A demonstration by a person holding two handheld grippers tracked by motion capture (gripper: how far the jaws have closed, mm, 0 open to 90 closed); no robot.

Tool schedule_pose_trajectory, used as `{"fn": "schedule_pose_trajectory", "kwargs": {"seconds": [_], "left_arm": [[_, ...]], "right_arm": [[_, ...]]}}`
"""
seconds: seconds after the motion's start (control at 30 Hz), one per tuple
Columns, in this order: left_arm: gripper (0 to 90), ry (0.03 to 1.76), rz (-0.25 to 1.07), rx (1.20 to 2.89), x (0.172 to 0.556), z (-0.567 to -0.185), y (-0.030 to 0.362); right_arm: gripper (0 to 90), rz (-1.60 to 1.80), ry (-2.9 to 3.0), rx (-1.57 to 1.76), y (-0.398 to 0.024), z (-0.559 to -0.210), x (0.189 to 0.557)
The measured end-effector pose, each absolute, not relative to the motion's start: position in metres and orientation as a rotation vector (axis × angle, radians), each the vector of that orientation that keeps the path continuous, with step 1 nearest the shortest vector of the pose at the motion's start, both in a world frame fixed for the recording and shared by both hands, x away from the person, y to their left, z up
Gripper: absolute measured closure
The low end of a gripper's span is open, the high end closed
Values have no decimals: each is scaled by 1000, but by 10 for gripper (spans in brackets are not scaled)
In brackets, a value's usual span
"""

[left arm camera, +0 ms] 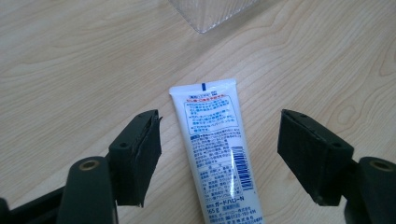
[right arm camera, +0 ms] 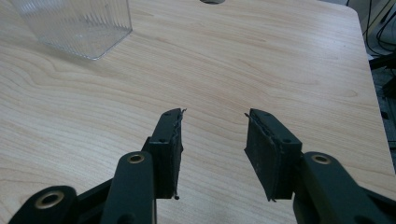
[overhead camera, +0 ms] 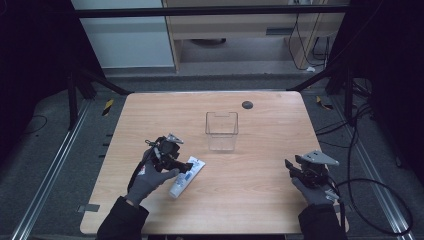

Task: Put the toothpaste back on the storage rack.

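Both claws sit spread — the left claw [left arm camera: 219, 158] straddles a white tube [left arm camera: 215, 154] lying on the table [overhead camera: 260, 190]; the right claw [right arm camera: 212, 154] hangs apart, gripping nothing.

A: Background? Centre of frame, light wood table [overhead camera: 260, 200], rounded corners, dark round grommet [overhead camera: 247, 104] near its far edge.

B: Floor?

A: Grey carpet [overhead camera: 50, 145]. Metal rails [overhead camera: 47, 175] run along left and right edges. Black cables [overhead camera: 372, 190] loop at lower right. Yellow-black tape [overhead camera: 107, 106] left of the table's far corner.

B: Upper part?

A: White panel [overhead camera: 125, 35] upper left, wooden cabinet [overhead camera: 240, 25] upper centre, black bar [overhead camera: 210, 11] across the top. Dark curtains [overhead camera: 30, 60] on both sides. Dim, even light.
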State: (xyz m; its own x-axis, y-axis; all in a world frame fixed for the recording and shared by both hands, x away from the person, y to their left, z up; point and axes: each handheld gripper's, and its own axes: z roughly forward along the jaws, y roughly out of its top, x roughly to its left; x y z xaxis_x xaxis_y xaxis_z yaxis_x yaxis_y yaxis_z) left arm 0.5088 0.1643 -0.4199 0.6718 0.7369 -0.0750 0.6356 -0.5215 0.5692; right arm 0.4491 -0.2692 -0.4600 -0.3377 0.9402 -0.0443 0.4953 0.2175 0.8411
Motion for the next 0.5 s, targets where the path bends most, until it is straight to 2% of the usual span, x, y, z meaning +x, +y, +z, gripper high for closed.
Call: {"fn": "schedule_pose_trajectory", "kwargs": {"seconds": [0.5], "left_arm": [[297,1058,204,2420,515,-438,149]], "right_arm": [[552,1012,1940,1315,-268,-461,450]]}}
